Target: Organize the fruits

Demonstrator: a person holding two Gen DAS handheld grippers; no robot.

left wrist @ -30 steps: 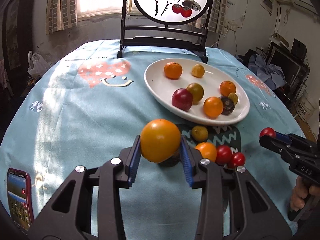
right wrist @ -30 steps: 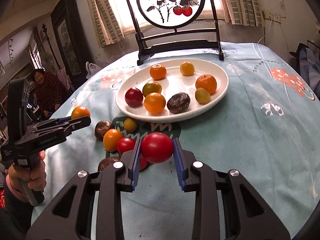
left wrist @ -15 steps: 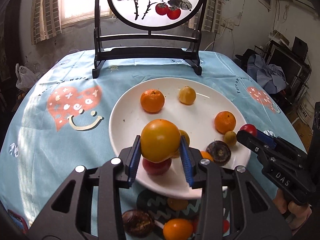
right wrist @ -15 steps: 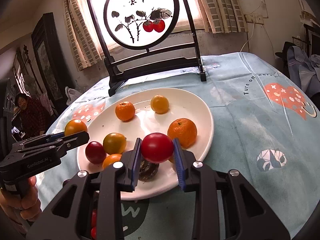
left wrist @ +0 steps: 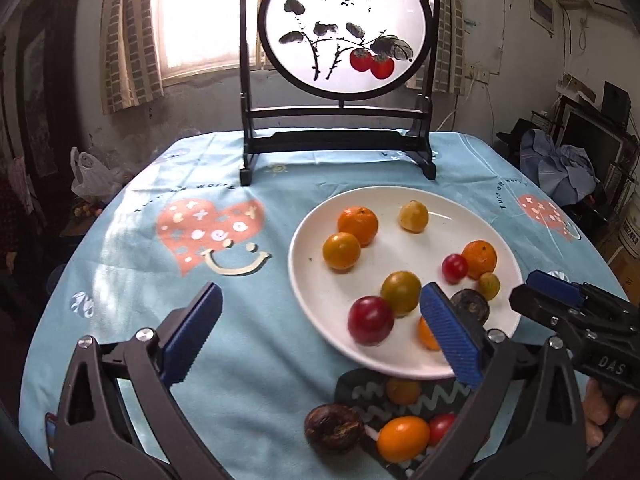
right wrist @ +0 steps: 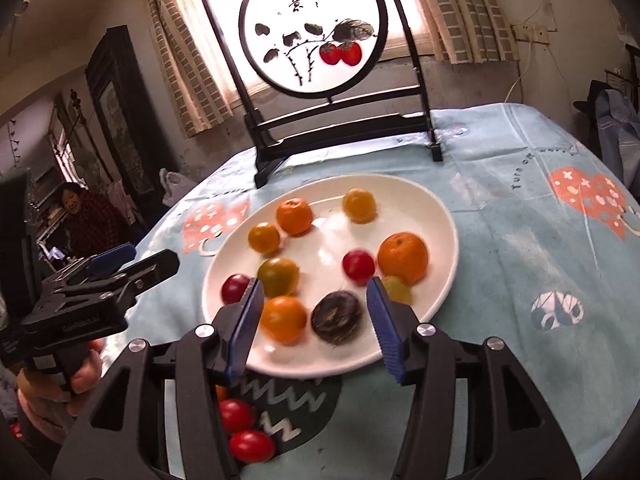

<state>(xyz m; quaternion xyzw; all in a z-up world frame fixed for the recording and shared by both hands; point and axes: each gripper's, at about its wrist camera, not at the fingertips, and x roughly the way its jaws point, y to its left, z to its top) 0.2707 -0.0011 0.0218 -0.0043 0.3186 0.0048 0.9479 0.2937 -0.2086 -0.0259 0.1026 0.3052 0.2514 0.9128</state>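
The right gripper [left wrist: 560, 296] body carries the white marking "DAS". The left gripper [right wrist: 132, 260] body carries small white lettering, not clearly legible. The tablecloth [left wrist: 280, 280] bears curved dark print beginning "Turn on". The round painted screen [left wrist: 346, 28] shows brushed Chinese characters near its top.

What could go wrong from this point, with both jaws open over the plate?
1. The small red tomato looks motion-blurred on the white plate; it may keep rolling and knock the mandarin beside it.
2. The left gripper and right gripper hang close together at the plate's near side, so they could collide when retreating.
3. Reaching back for the loose orange tomato and dark fruit on the tablecloth could nudge the plate's rim.
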